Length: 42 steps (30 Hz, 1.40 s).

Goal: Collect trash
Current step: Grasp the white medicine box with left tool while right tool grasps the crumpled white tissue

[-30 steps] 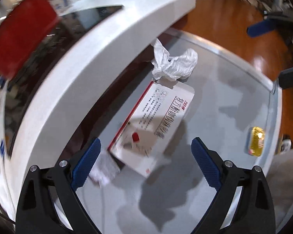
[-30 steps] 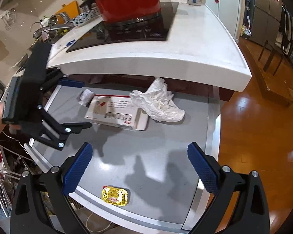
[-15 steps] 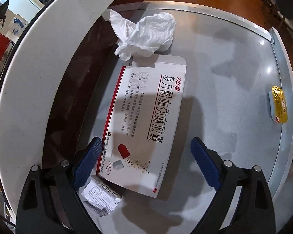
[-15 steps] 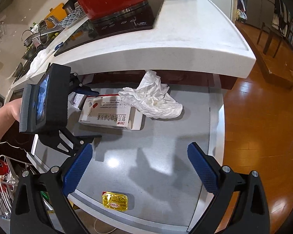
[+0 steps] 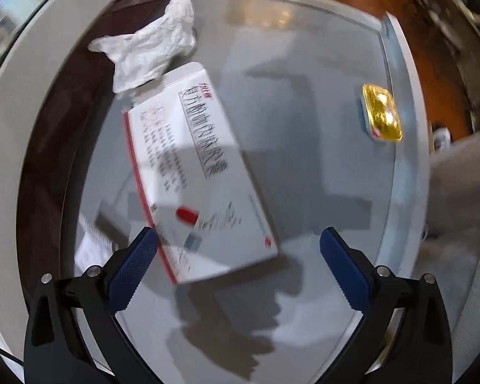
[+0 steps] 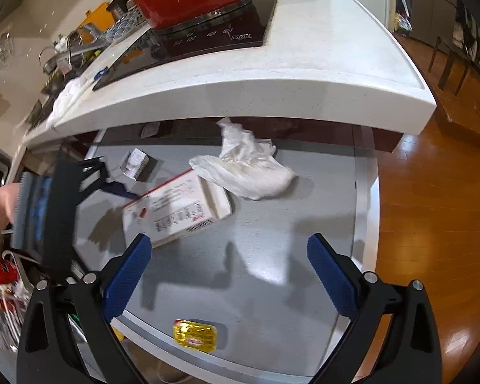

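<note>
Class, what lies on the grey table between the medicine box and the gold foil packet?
Nothing: in both wrist views, only bare grey table separates the medicine box from the gold foil packet.

Your left wrist view is smeared by motion blur — the print on the white cardboard medicine box (image 5: 201, 172) is unreadable. Your right view is sharper; overhead light throws hard shadows and glare onto the grey lower tabletop (image 6: 272, 275) — fisheye bending curves every edge.

Left tongs (image 5: 238, 254) agape, angled downward, nothing gripped; right tongs (image 6: 228, 260) agape, hovering, nothing gripped.
</note>
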Tool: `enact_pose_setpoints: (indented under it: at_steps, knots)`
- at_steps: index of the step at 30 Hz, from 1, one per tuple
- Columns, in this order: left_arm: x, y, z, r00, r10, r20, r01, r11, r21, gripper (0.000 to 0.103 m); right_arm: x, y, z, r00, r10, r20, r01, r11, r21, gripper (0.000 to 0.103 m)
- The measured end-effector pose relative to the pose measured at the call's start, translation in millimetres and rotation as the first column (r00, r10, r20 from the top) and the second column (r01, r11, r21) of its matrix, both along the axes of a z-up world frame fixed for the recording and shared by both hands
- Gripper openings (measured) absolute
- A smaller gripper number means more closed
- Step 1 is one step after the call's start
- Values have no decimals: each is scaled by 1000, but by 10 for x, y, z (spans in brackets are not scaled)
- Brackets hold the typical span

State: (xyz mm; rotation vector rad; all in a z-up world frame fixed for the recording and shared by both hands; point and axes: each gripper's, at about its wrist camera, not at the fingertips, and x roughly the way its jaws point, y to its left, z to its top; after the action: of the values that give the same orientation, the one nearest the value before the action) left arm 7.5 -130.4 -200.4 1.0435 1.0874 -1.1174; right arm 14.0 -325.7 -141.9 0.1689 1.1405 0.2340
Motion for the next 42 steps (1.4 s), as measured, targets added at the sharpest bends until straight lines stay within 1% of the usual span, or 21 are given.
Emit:
enact_pose_setpoints:
  at_steps: [1, 2, 3, 4, 7, 9, 11, 13, 15, 19, 21, 22, 23, 26, 28, 29, 34, 36, 39, 41, 42]
  knots:
    - [56, 47, 98, 998, 66, -7, -66, 997, -47, 101, 23, 3, -4, 1000, 8, 4, -8, 1000, -16, 96]
    - [128, 84, 194, 991, 132, -30, -134, 987, -91, 101, 65, 6, -13, 1000, 18, 8, -18, 999, -30, 96]
    - [175, 100, 244, 985, 166, -50, -171, 979, -115, 101, 116, 15, -32, 1000, 22, 6, -22, 999, -34, 96]
    - [258, 118, 311, 971, 222, -86, -233, 960, -152, 101, 163, 11, -55, 1000, 23, 2, -23, 999, -36, 96]
    - [493, 78, 344, 930, 337, -145, -362, 909, -206, 101, 325, -4, -140, 1000, 3, -11, -4, 999, -33, 96]
    - [543, 36, 293, 912, 388, -133, -409, 885, -222, 101, 422, -39, -192, 999, -40, -19, 41, 999, 25, 96]
    - [537, 23, 216, 900, 415, -130, -434, 872, -227, 101, 508, -49, -259, 997, -79, -27, 81, 994, 74, 96]
    - [560, -27, 168, 890, 425, -164, -454, 861, -231, 101, 576, -35, -329, 994, -107, -38, 110, 990, 83, 96]
    - [450, -81, 127, 894, 424, -144, -447, 862, -237, 101, 639, -40, -405, 988, -147, -50, 152, 982, 112, 96]
    - [411, -120, -22, 897, 430, -101, -441, 870, -220, 101, 748, -5, -522, 979, -191, -72, 199, 968, 150, 96]
    - [371, -128, -92, 899, 430, -85, -438, 875, -207, 88, 782, 48, -556, 979, -191, -75, 200, 968, 149, 96]
    - [327, -101, -112, 899, 433, -65, -437, 876, -202, 77, 792, 77, -577, 978, -193, -78, 203, 969, 145, 96]
    - [323, -102, -111, 900, 432, -48, -433, 878, -206, 72, 808, 104, -604, 977, -196, -77, 206, 968, 143, 96]
    - [184, -30, -81, 895, 441, -63, -444, 873, -201, 72, 836, 153, -661, 976, -204, -75, 213, 967, 141, 96]
    - [72, 99, -78, 889, 454, -63, -457, 868, -197, 72, 858, 164, -670, 975, -209, -75, 218, 965, 149, 96]
    - [11, 96, -79, 885, 461, -63, -464, 865, -193, 72, 868, 163, -678, 975, -211, -72, 220, 964, 152, 96]
    - [-126, 256, -63, 860, 505, -65, -508, 842, -183, 72, 926, 277, -737, 977, -197, -83, 205, 973, 102, 96]
    - [-155, 324, -37, 847, 526, -78, -531, 827, -187, 72, 921, 332, -724, 980, -191, -61, 195, 979, 66, 96]
    - [-129, 340, -35, 826, 556, -95, -563, 804, -192, 72, 937, 429, -721, 982, -179, -57, 181, 983, 32, 96]
    - [-109, 333, -27, 819, 565, -101, -573, 796, -196, 72, 943, 479, -738, 983, -172, -57, 173, 985, 17, 96]
    - [-4, 324, -42, 817, 567, -103, -575, 793, -199, 72, 940, 481, -748, 983, -171, -59, 172, 985, 12, 96]
